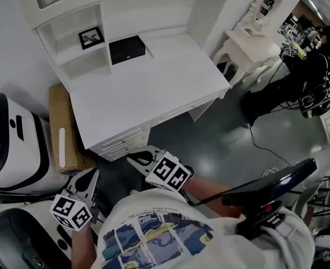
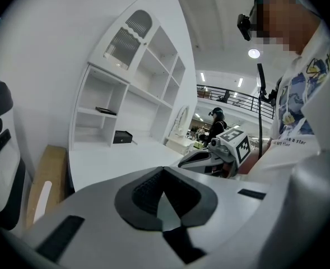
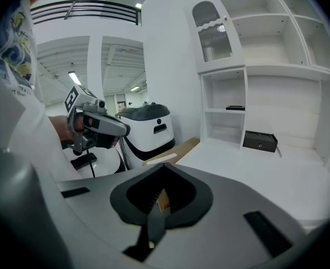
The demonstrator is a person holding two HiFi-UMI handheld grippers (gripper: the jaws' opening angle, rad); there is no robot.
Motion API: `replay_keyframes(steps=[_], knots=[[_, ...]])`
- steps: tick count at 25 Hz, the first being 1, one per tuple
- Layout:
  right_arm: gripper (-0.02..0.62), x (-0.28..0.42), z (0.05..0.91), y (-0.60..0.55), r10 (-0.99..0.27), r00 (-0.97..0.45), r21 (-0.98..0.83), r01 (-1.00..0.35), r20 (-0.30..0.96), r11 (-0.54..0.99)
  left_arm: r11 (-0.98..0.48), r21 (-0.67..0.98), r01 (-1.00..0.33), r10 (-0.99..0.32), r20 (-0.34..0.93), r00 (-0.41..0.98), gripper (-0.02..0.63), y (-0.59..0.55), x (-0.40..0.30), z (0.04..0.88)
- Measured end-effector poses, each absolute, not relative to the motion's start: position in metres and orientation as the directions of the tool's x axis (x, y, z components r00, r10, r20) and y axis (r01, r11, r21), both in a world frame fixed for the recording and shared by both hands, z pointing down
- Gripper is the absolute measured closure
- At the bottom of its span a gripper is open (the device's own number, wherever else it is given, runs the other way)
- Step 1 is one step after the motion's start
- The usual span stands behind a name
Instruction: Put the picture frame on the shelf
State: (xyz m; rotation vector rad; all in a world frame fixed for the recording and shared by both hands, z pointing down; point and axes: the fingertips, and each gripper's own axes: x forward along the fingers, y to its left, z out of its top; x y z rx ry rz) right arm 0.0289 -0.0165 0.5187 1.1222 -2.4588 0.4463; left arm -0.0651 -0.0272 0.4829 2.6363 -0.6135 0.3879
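Note:
The black picture frame [image 1: 91,37] stands in a left cubby of the white shelf unit [image 1: 69,52] on the desk; it also shows as a small dark shape in the left gripper view [image 2: 105,111] and the right gripper view [image 3: 235,108]. Both grippers hang low in front of the person's chest, well short of the desk. My left gripper [image 1: 91,179] is shut and holds nothing; from its own camera the jaws meet [image 2: 163,171]. My right gripper [image 1: 135,160] is also shut and holds nothing [image 3: 165,167], and it points toward the desk's front edge.
A black box [image 1: 126,49] sits on the white desk [image 1: 153,88] beside the cubbies. A cardboard box [image 1: 64,130] and a white machine [image 1: 10,144] stand left of the desk. A white dressing table [image 1: 251,38] and a person in black [image 1: 313,72] are at the right.

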Motion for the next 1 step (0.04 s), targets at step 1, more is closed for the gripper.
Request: replay_keyframes(steps=[1], knots=[[0.571, 0.0315, 0.5197, -0.0187, -0.644, -0.598, -0.118, -0.77, 0.478, 0.627, -0.822, 0.32, -0.471, -0.358, 0.353, 0.864, 0.594, -0.0294, -0.063, 0.484]])
